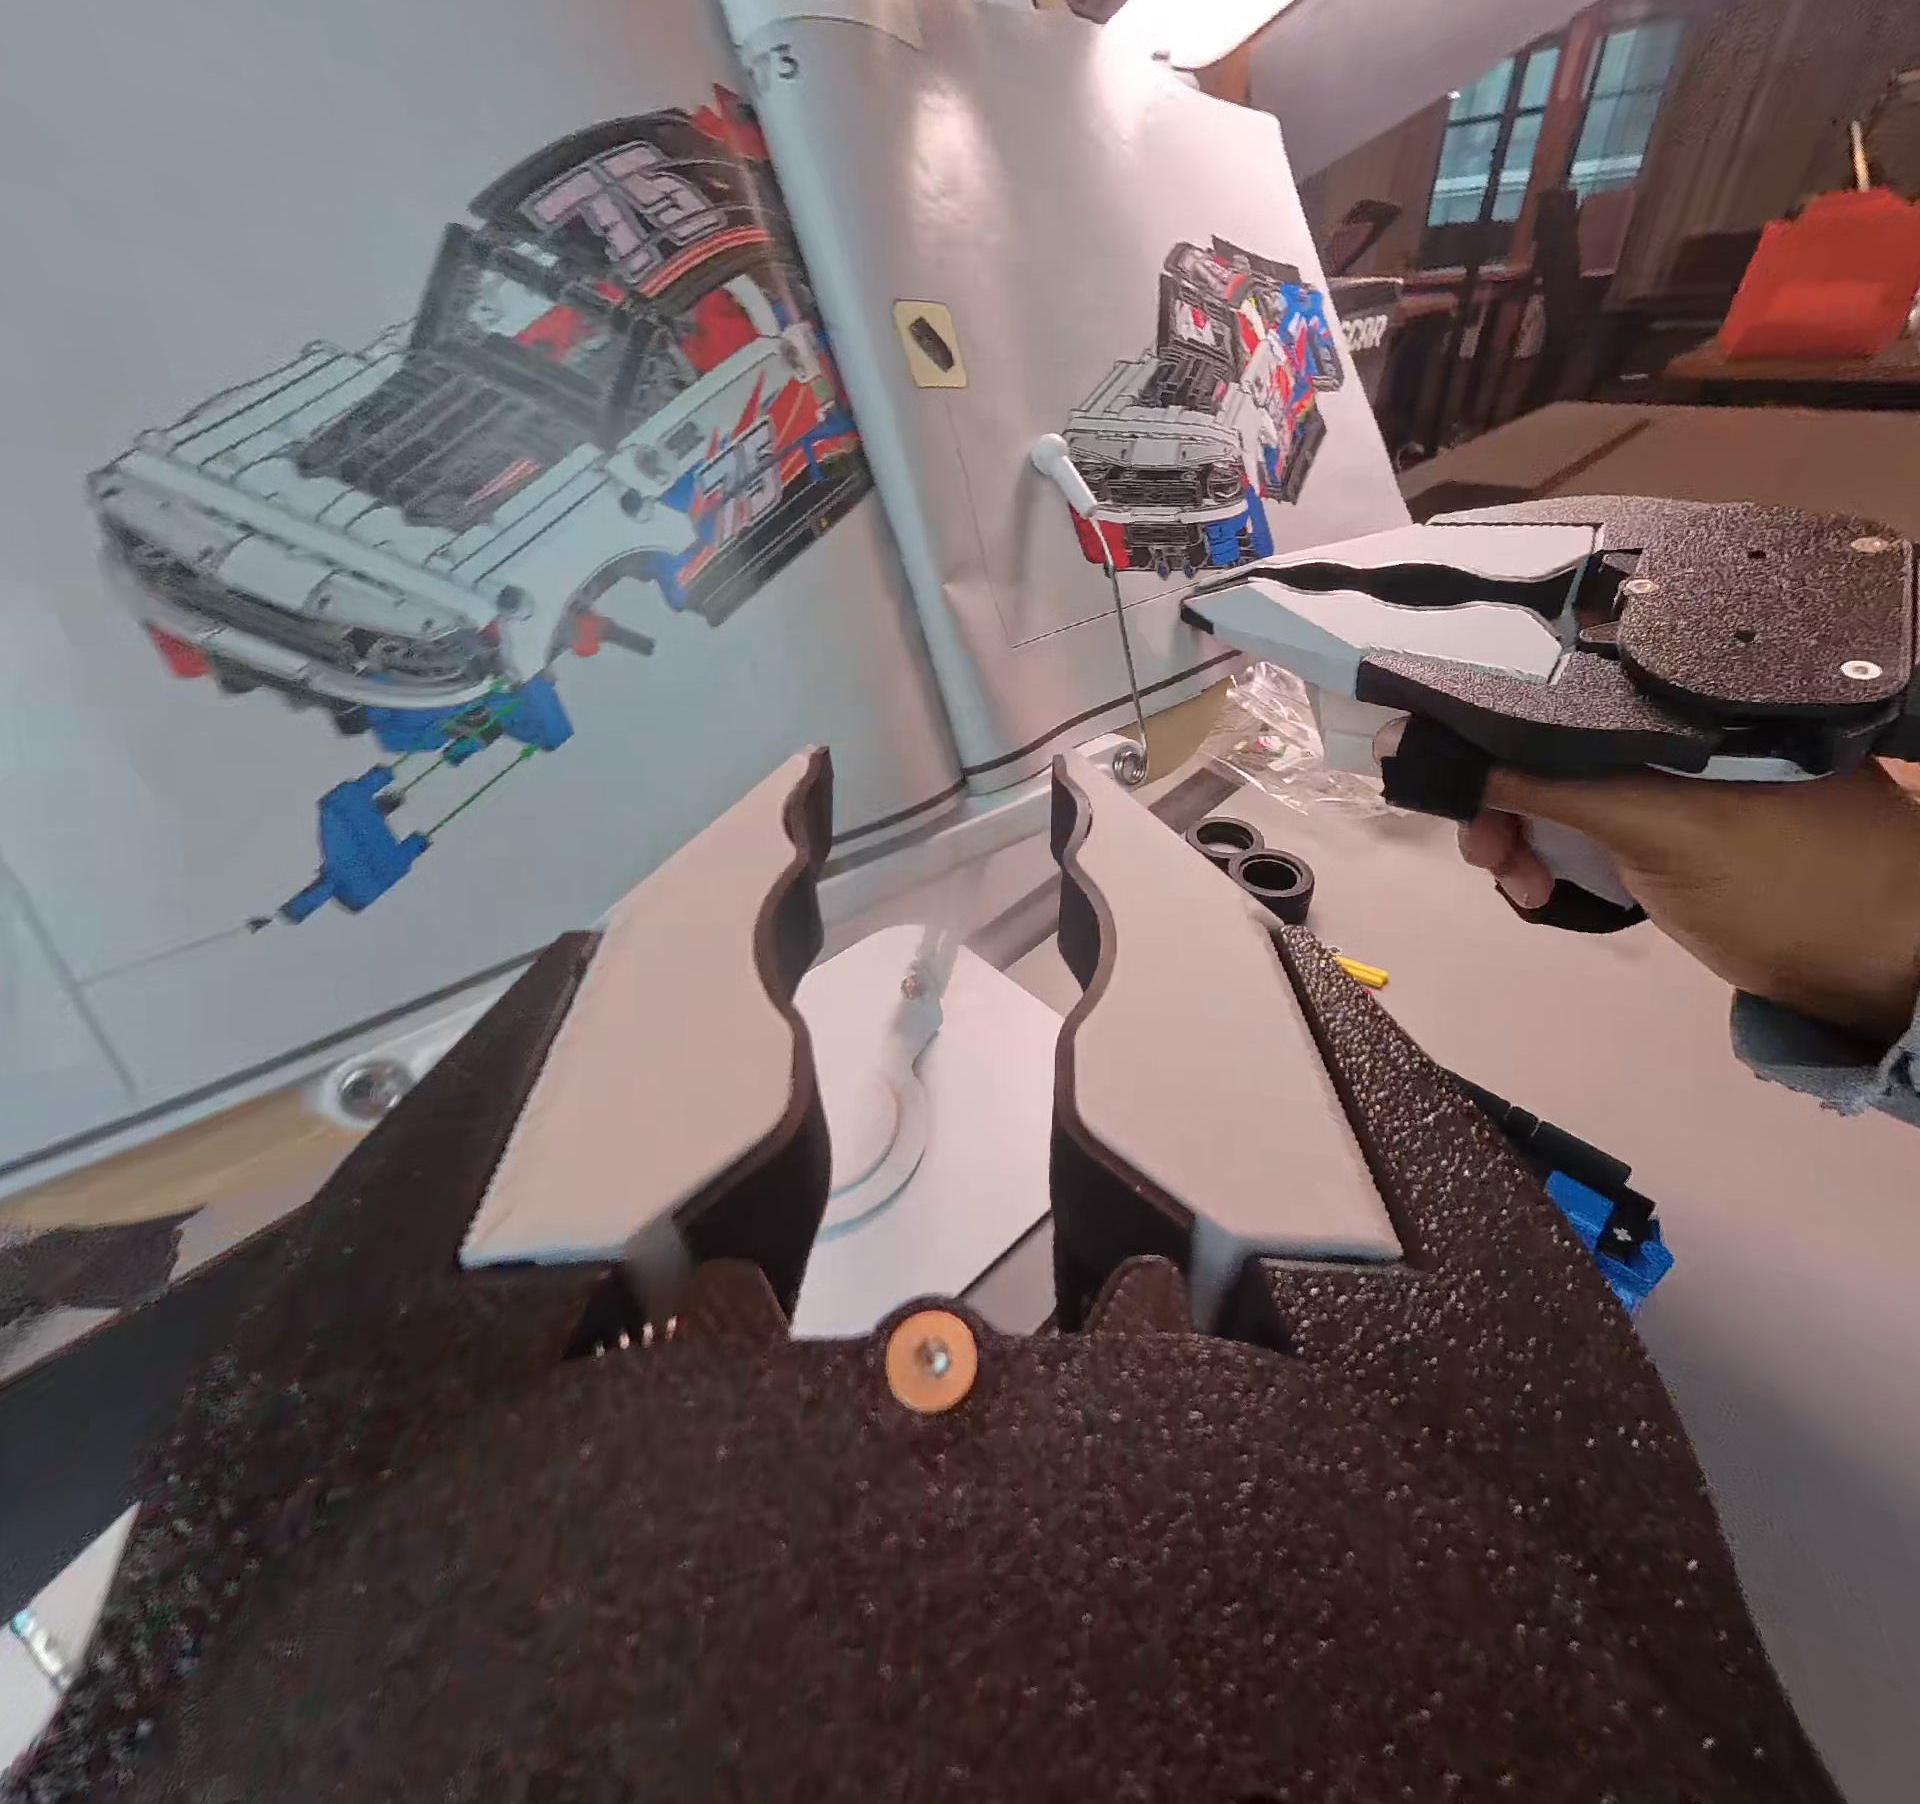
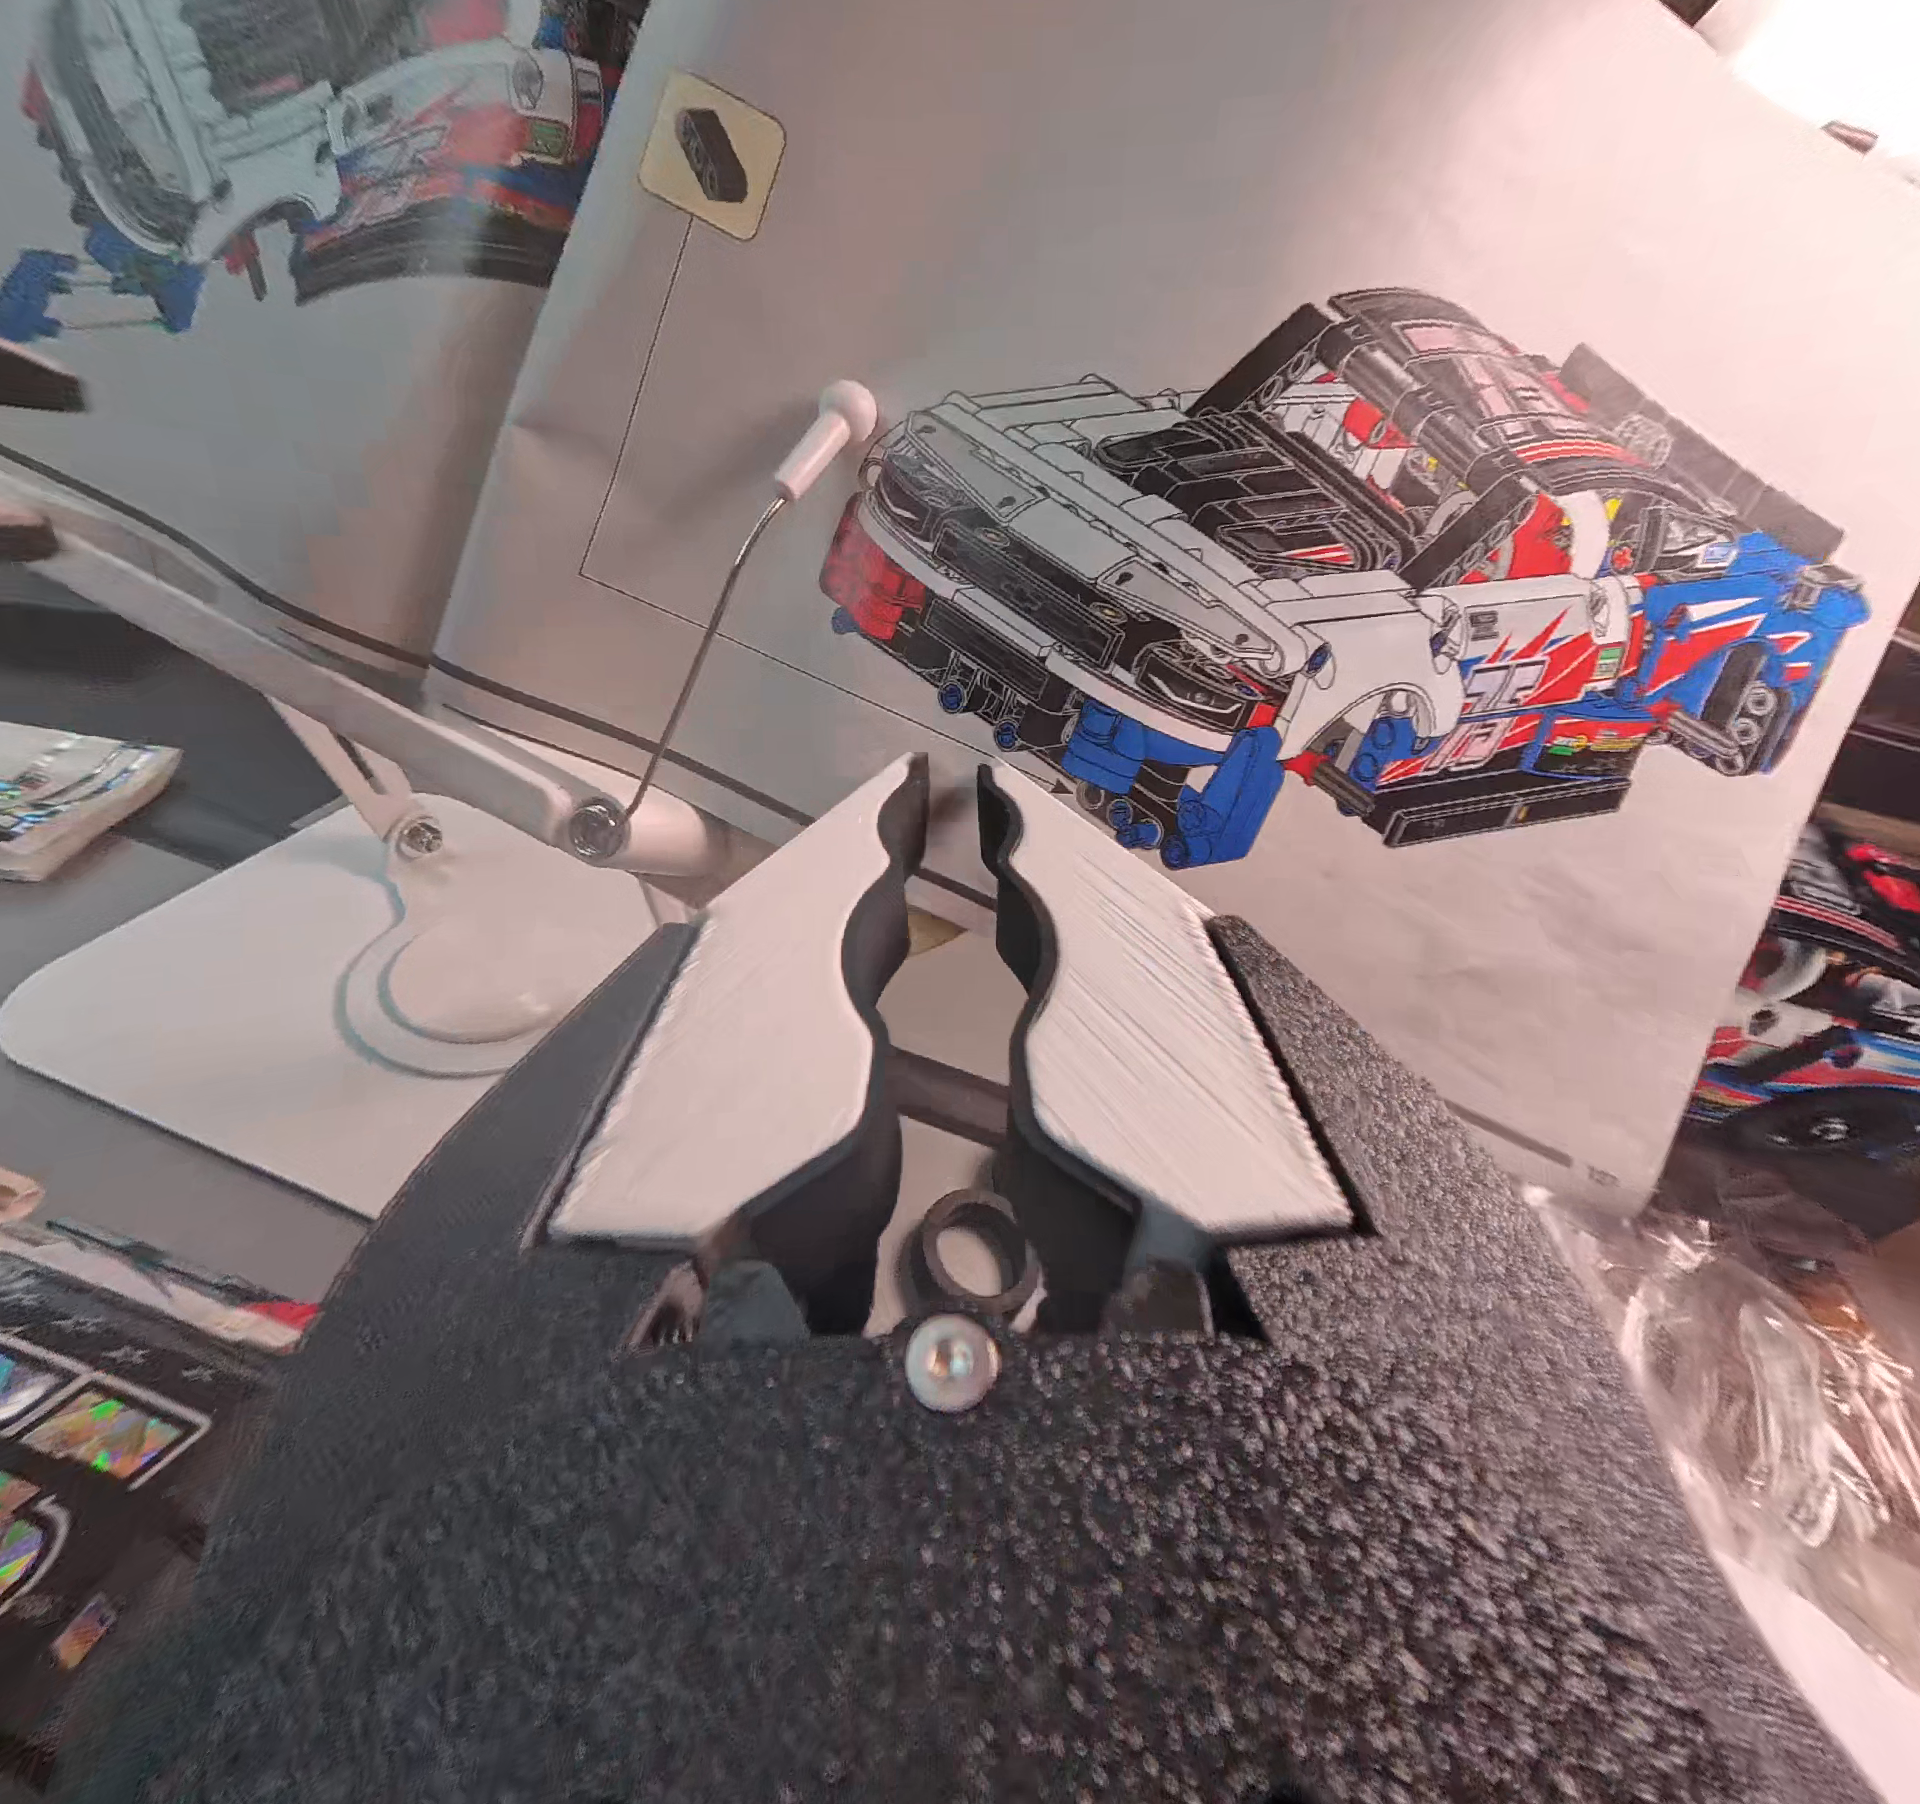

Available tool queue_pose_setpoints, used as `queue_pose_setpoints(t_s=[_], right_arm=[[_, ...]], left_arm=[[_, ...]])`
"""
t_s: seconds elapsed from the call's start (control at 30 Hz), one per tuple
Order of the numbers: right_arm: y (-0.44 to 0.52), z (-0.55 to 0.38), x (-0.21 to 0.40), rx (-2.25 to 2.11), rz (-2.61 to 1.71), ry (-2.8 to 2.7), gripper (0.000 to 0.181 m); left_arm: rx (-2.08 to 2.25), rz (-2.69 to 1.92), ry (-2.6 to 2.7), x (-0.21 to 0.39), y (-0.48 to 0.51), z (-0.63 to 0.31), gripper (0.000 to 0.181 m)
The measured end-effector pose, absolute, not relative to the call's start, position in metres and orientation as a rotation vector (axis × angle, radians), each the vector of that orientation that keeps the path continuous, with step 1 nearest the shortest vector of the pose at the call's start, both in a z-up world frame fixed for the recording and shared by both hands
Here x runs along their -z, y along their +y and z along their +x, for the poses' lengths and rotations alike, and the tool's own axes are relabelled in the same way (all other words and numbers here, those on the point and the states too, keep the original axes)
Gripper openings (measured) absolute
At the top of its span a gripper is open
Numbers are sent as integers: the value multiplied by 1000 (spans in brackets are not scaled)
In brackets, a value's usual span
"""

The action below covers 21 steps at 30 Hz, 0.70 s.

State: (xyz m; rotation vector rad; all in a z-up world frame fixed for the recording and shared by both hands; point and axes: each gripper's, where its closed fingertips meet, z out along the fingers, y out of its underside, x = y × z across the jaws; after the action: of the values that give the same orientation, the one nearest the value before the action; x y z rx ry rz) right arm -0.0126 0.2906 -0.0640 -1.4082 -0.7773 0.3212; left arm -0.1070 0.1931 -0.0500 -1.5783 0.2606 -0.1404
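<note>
An open instruction booklet [image 1: 364, 663] with pictures of a white, red and blue brick car leans on a white stand [image 1: 987, 1048]. My left gripper [image 1: 940, 778] is open and empty, just in front of the stand's ledge below the booklet's spine. My right gripper [image 2: 953, 778] has its fingers only a narrow gap apart, tips at the lower edge of the right page [image 2: 1143, 196], with nothing seen between them. It also shows in the left wrist view [image 1: 1216, 596], held by a hand [image 1: 1714, 871]. A wire page holder with a white tip [image 2: 831, 424] rests on that page.
Two black tyres [image 1: 1257, 866] lie on the grey table right of the stand. A blue brick piece [image 1: 1610, 1245] and a yellow pin [image 1: 1361, 970] lie nearer. Clear plastic bags [image 2: 1766, 1442] and a built model car [image 2: 1829, 1027] sit right; sticker sheets [image 2: 94, 1422] lie left.
</note>
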Motion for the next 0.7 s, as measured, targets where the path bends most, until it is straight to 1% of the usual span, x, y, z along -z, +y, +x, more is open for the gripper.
queue_pose_setpoints(t_s=[0.03, 0.23, 0.43, 0.57, 0.7], right_arm=[[294, -11, 63, -285, -1398, -778, 3], [304, -14, 62, -286, -1437, -767, 3], [312, -14, 63, -279, -1447, -794, 4], [299, -6, 60, -344, -1442, -794, 10], [263, 9, 65, -474, -1440, -790, 14]], left_arm=[[138, -1567, 227, 50, 186, -114, 41], [13, -1559, 119, 54, 163, -170, 41], [-115, -1542, 63, 26, 166, -219, 42], [-165, -1555, 17, 22, 168, -239, 42], [-230, -1594, -27, 27, 172, -257, 42]])
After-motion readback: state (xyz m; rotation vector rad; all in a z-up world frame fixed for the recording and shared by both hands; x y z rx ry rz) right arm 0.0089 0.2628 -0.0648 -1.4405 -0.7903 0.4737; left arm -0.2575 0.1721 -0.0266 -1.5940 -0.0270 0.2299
